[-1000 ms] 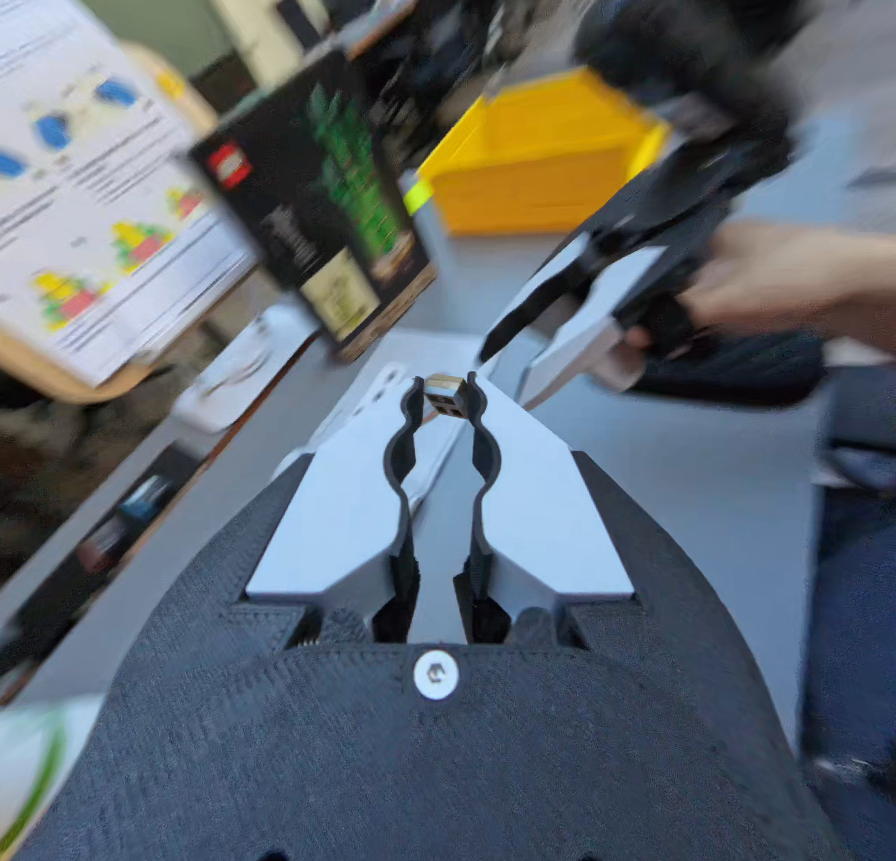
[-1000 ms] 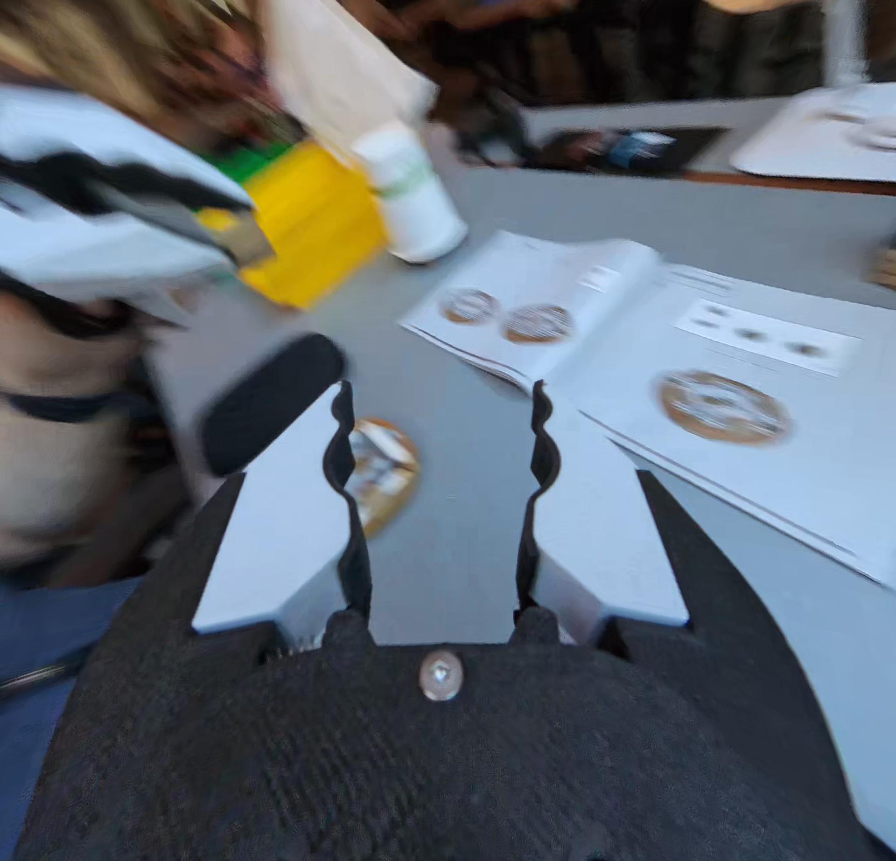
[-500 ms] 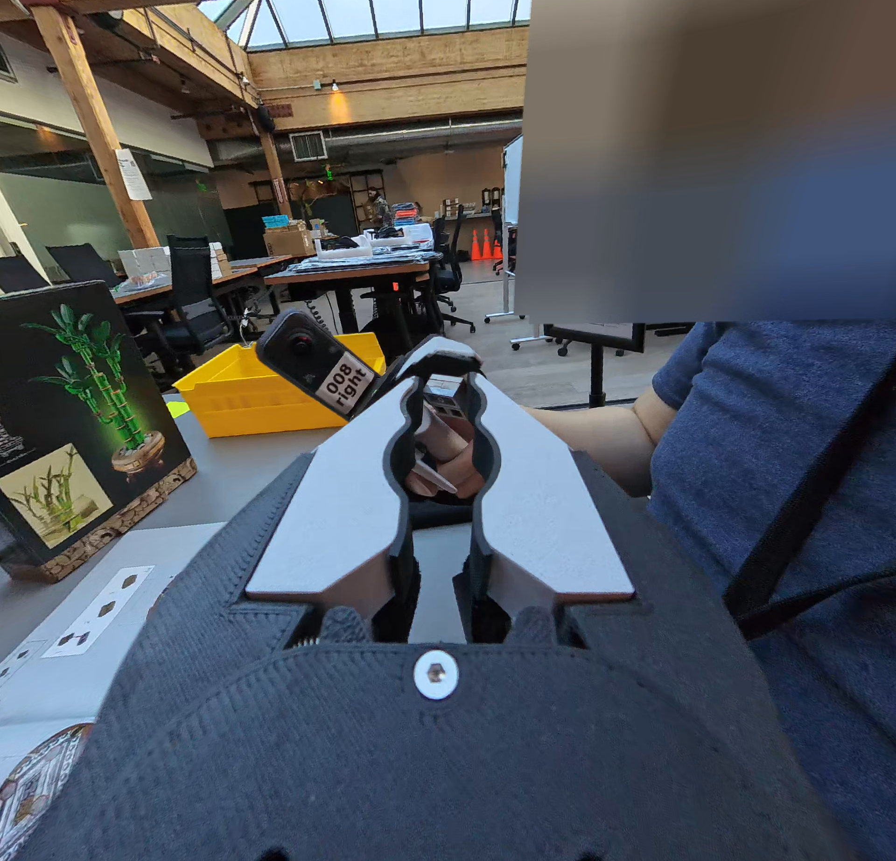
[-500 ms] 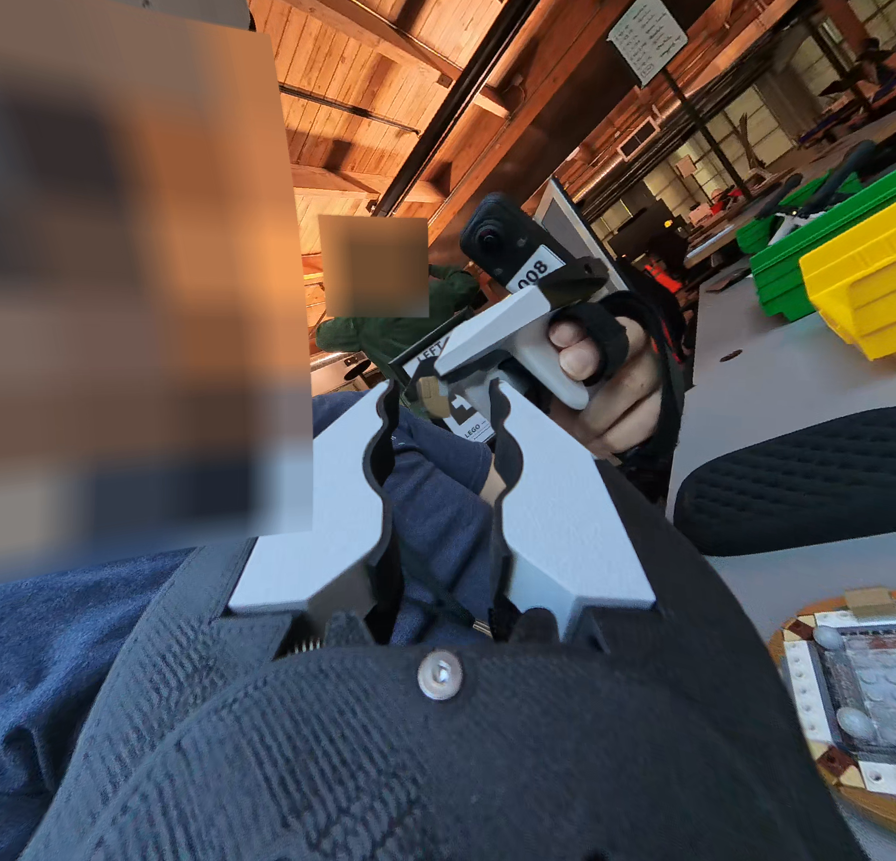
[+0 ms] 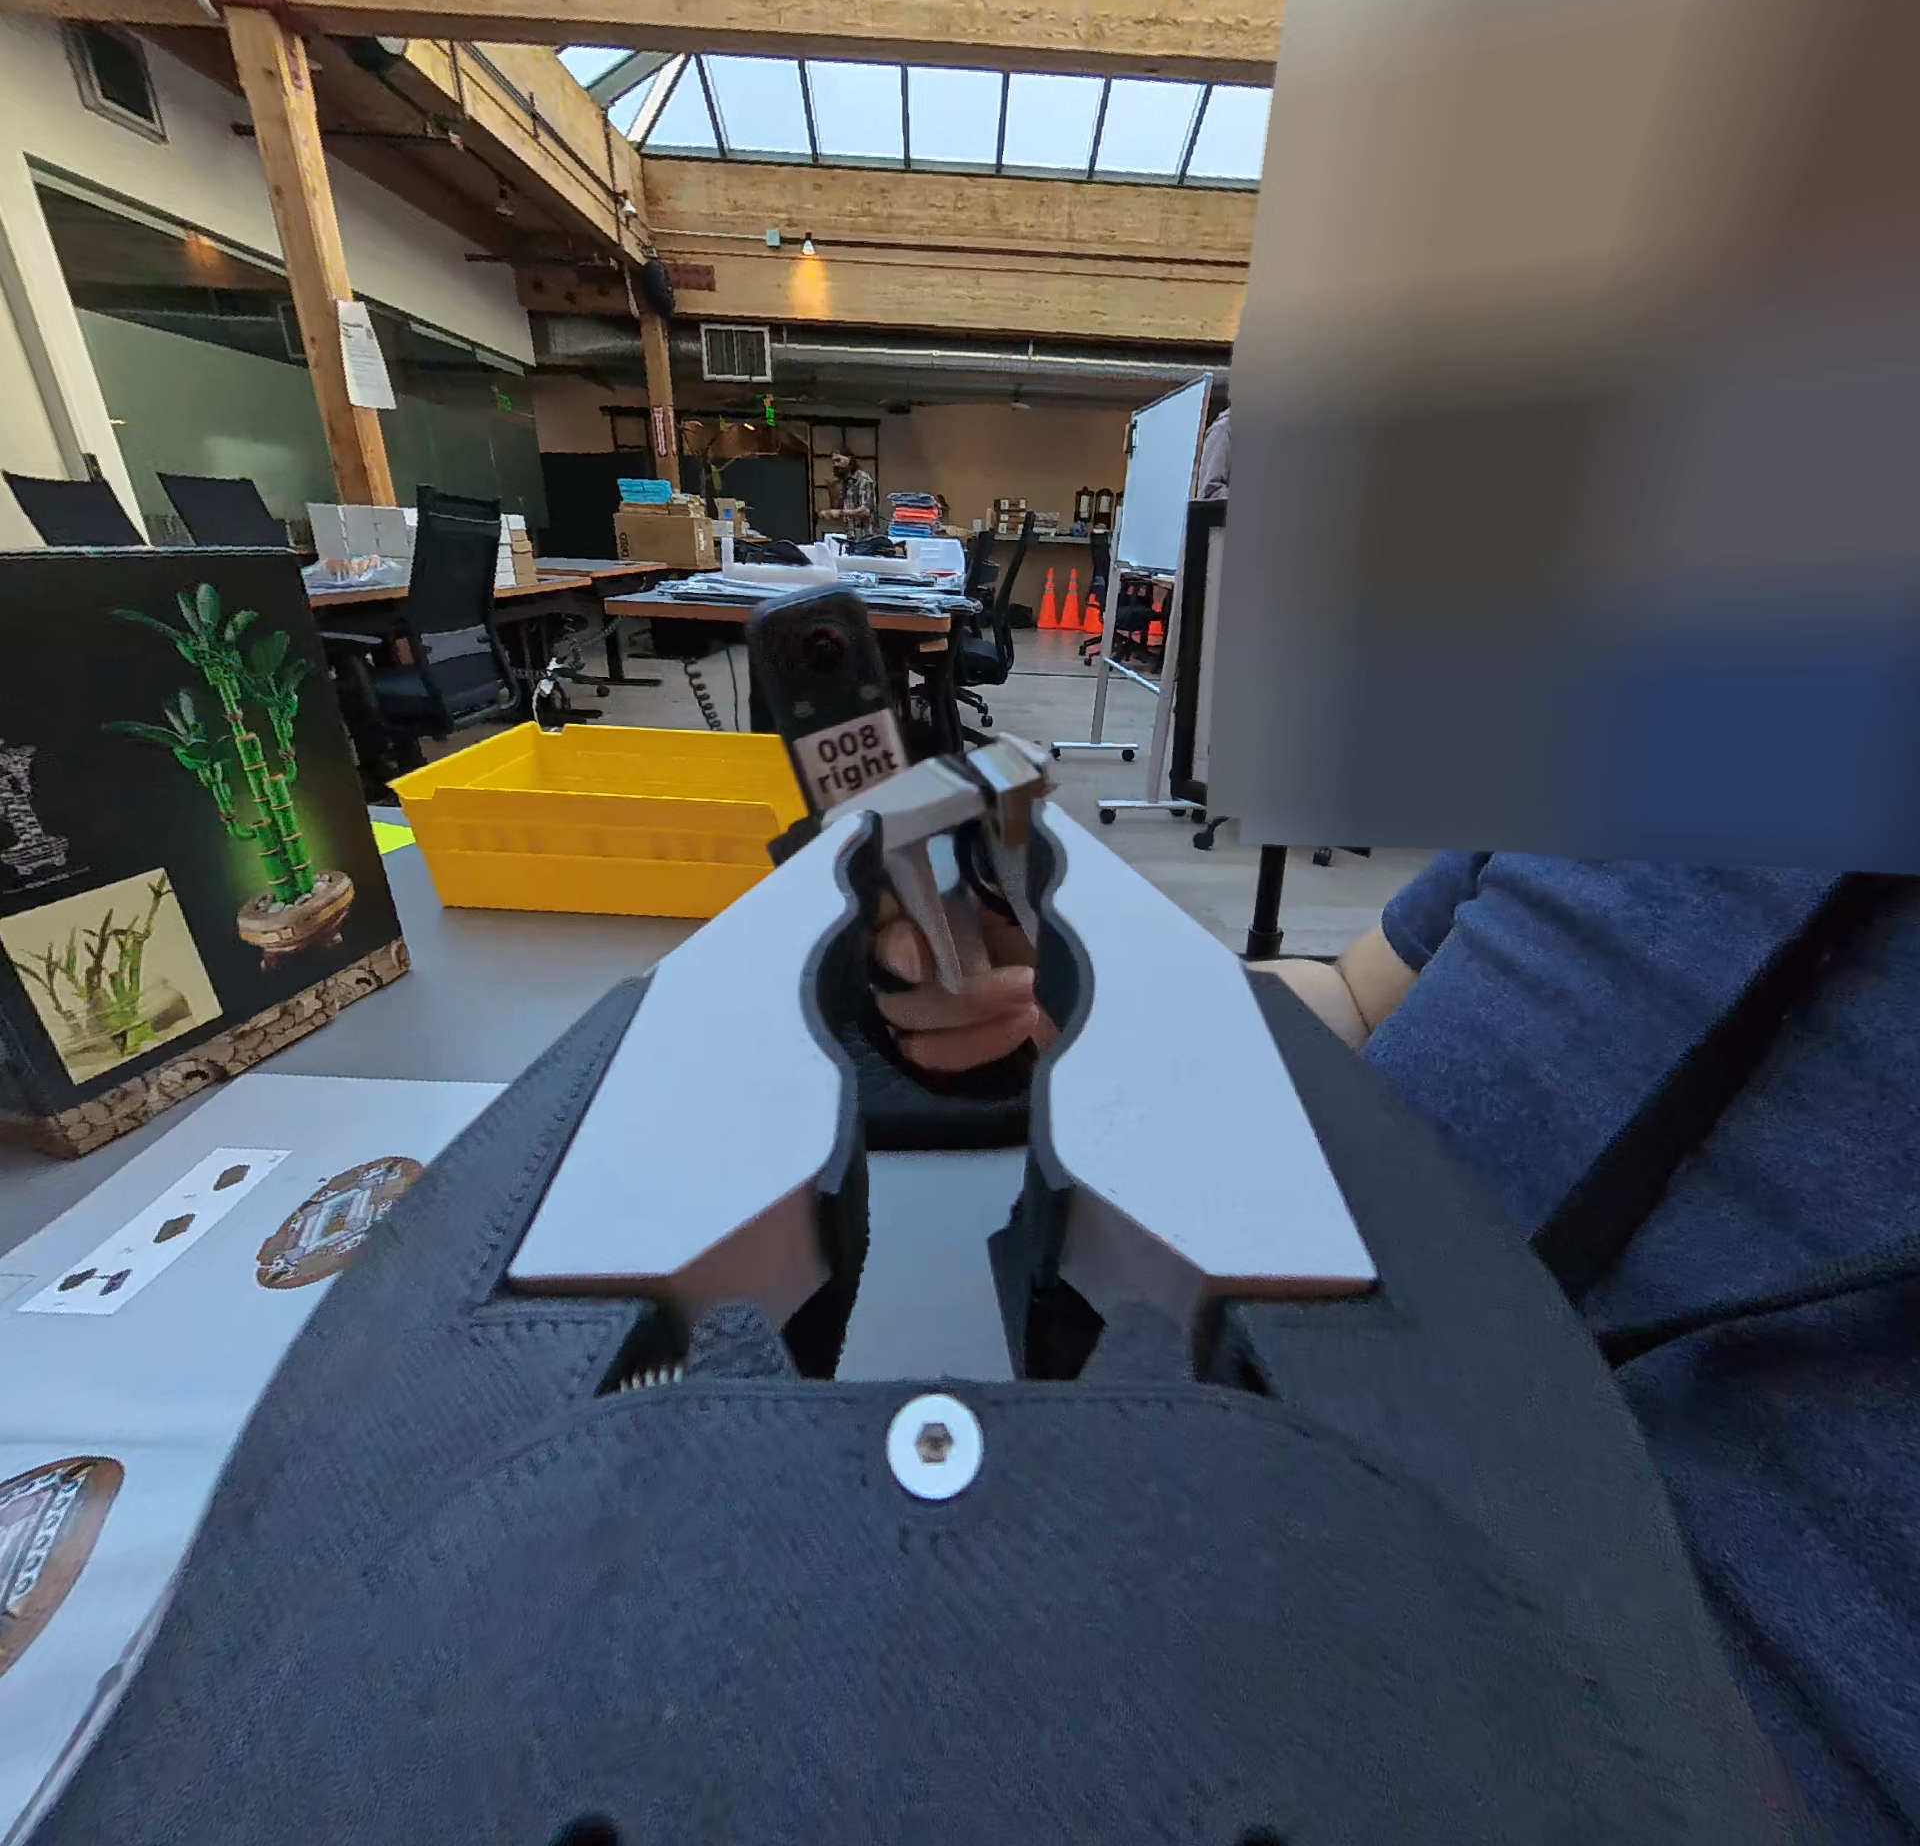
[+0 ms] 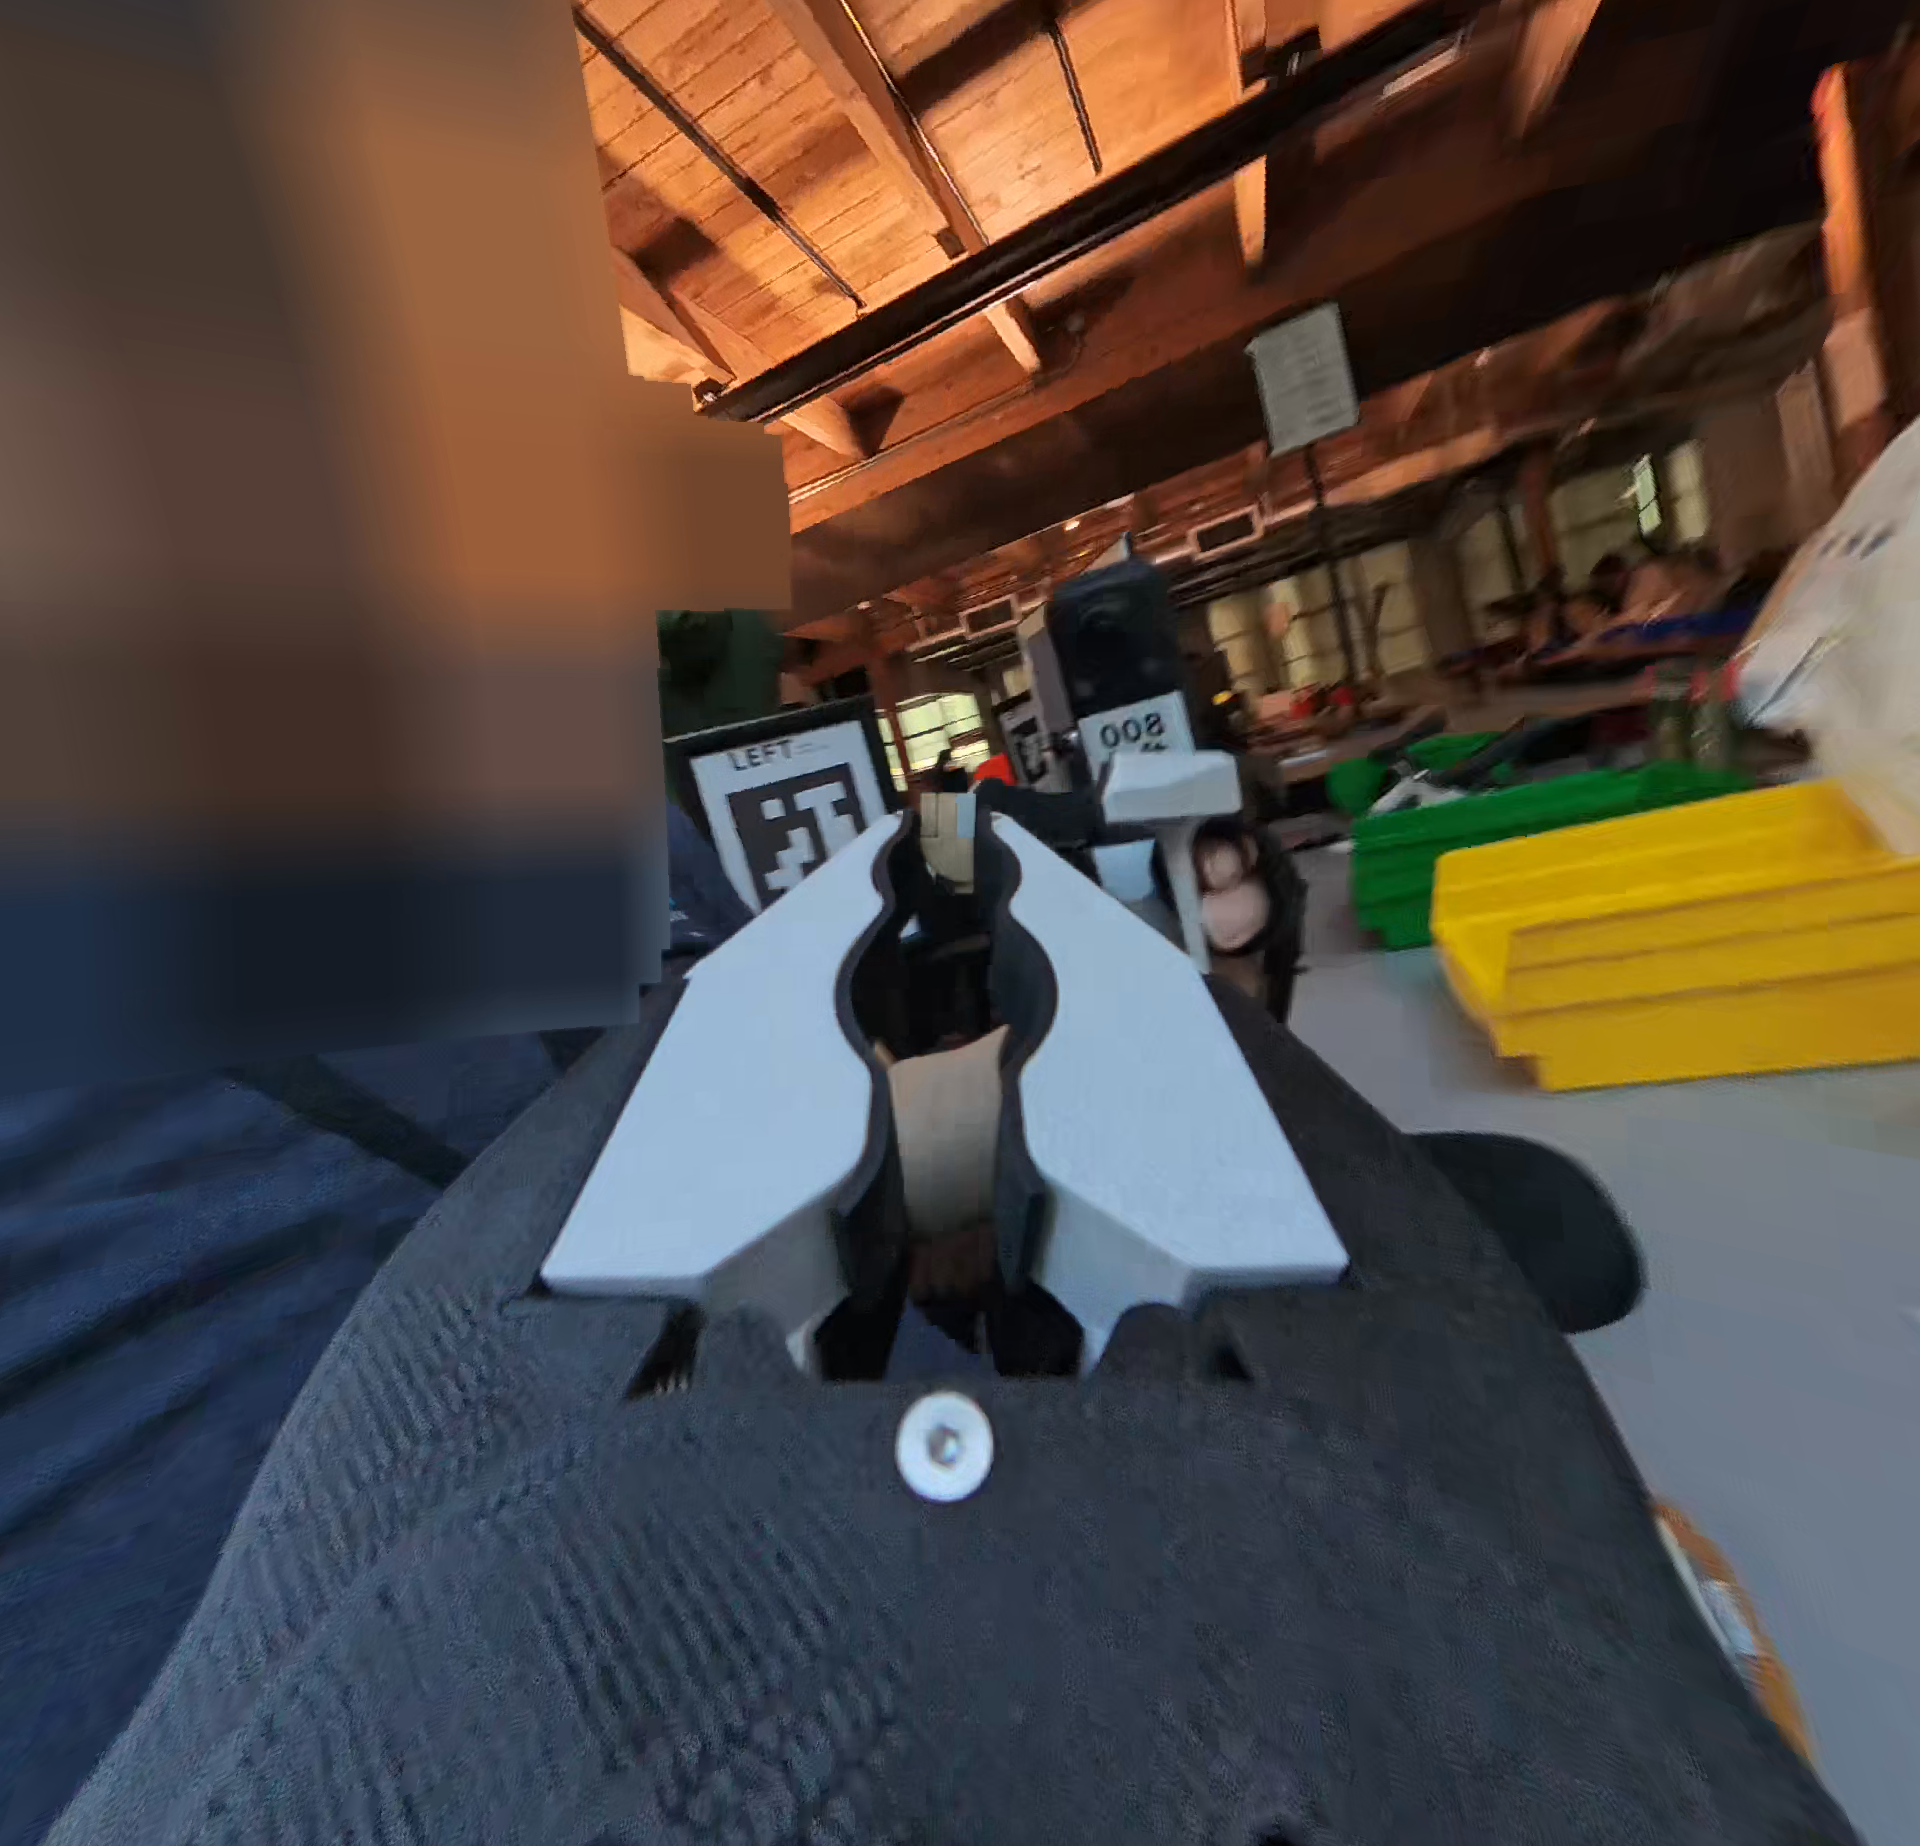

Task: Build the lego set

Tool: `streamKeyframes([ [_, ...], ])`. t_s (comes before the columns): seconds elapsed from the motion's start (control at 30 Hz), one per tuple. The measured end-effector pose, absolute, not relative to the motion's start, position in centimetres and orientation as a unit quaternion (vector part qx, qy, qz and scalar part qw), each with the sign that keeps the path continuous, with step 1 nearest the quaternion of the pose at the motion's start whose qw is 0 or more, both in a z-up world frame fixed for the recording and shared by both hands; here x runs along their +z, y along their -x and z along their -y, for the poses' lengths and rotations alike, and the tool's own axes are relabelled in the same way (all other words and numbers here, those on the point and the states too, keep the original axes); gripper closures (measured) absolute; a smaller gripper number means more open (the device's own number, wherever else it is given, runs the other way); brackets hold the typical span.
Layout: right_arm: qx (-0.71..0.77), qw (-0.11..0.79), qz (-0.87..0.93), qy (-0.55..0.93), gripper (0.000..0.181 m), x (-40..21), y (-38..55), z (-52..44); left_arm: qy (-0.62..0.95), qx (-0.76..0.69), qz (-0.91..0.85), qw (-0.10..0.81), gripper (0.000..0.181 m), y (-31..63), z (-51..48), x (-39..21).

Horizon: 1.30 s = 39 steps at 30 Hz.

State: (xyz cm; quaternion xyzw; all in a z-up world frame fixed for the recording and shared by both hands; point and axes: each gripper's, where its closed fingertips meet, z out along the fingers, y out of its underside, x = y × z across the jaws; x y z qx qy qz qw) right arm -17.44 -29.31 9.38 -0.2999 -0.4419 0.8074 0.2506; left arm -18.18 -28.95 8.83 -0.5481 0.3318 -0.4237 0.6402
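Note:
Both grippers are raised off the table and face each other tip to tip in front of a person's blue shirt. My left gripper [image 5: 951, 830] is nearly shut. The right gripper's grey fingers [image 5: 914, 861] reach between its tips and hide what it holds. In the right wrist view my right gripper [image 6: 948, 835] is closed narrowly around a small tan brick [image 6: 951, 840] at its tips. The left gripper's tag plate [image 6: 795, 809] and handle [image 6: 1169, 799], held by a hand, lie just beyond the brick.
A lego box [image 5: 187, 809] with a bamboo picture stands at left, and a yellow bin [image 5: 603, 820] behind it. An open instruction booklet [image 5: 208, 1225] lies on the grey table. Yellow bins [image 6: 1662, 944] and a green bin [image 6: 1507, 830] sit at right. A black armrest [image 6: 1527, 1235] is close by.
Both grippers rose from the table and turned to face each other. The right gripper went from wide open to closed around the tan brick that the left gripper carried.

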Motion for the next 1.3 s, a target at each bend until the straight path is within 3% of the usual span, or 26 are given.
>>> streamKeyframes([
  [0.03, 0.784, 0.297, 0.453, 0.301, 0.173, 9.4, 17.4, 29.2, 0.546, -0.414, -0.337, 0.646, 0.161, 18.2, 29.4, 8.7],
  [0.3, 0.734, 0.359, 0.501, 0.285, 0.173, 8.8, 17.7, 30.4, 0.555, -0.368, -0.362, 0.652, 0.175, 17.2, 30.7, 8.2],
  [0.63, 0.704, 0.41, 0.519, 0.257, 0.173, 8.6, 17.8, 31.0, 0.547, -0.364, -0.374, 0.655, 0.174, 17.2, 31.1, 8.0],
  [1.3, 0.703, 0.375, 0.54, 0.272, 0.173, 8.1, 17.5, 31.1, 0.579, -0.334, -0.39, 0.633, 0.174, 17.4, 31.5, 6.7],
])
